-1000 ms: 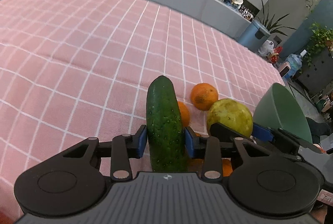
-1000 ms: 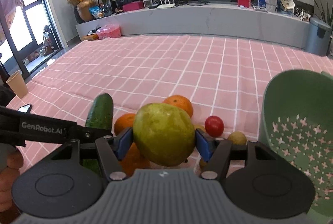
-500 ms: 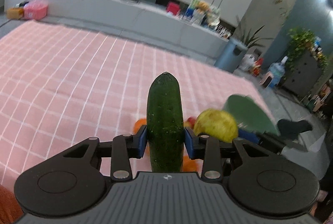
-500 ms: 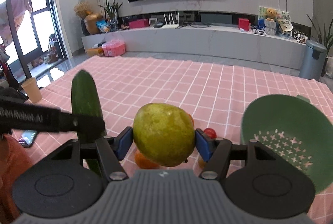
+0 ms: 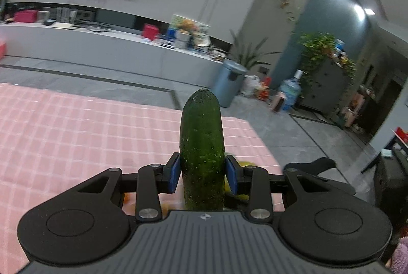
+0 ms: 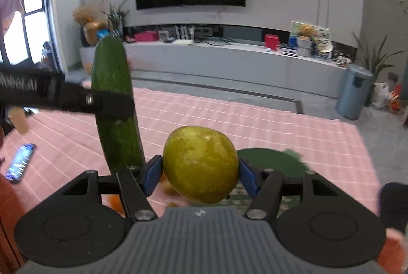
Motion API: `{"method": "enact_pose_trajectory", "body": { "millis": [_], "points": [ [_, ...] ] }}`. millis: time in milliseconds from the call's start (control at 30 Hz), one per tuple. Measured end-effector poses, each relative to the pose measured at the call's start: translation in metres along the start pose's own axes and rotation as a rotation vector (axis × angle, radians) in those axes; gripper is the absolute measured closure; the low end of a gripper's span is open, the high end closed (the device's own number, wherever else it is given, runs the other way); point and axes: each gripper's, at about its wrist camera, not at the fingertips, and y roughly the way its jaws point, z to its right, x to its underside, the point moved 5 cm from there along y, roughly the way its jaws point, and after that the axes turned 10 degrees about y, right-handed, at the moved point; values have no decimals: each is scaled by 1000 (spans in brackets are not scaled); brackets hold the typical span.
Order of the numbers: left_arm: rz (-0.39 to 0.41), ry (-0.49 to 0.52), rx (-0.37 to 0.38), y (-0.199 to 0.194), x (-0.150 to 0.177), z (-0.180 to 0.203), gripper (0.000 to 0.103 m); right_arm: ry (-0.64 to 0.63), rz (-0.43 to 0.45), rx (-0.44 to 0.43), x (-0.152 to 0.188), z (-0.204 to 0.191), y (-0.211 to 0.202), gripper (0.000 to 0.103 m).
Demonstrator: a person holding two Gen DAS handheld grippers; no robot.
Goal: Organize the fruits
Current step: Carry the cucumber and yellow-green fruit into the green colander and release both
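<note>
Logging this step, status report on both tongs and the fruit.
Left tongs shut on cucumber. Right tongs shut on yellow-green fruit. Green colander beyond, nothing blocking.

The pink checked tabletop lies open ahead and to the left, with wide bare cloth toward its far edge. Low on the right, the green colander takes the near corner. On the left a phone lies on the cloth. The upright cucumber and the left gripper that holds it stand just left of the yellow-green fruit and block that side.
</note>
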Motion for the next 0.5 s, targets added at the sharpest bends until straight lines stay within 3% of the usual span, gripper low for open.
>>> {"method": "enact_pose_trajectory", "body": {
  "millis": [200,333,500],
  "points": [
    [-62,20,47,47,-4,15,61,-45,-68,95,0,42,21,42],
    [-136,-2,88,72,10,17,61,-65,-122,111,8,60,45,42],
    [-222,-12,86,94,30,10,61,-108,-205,123,28,65,70,42]
  ]
}}
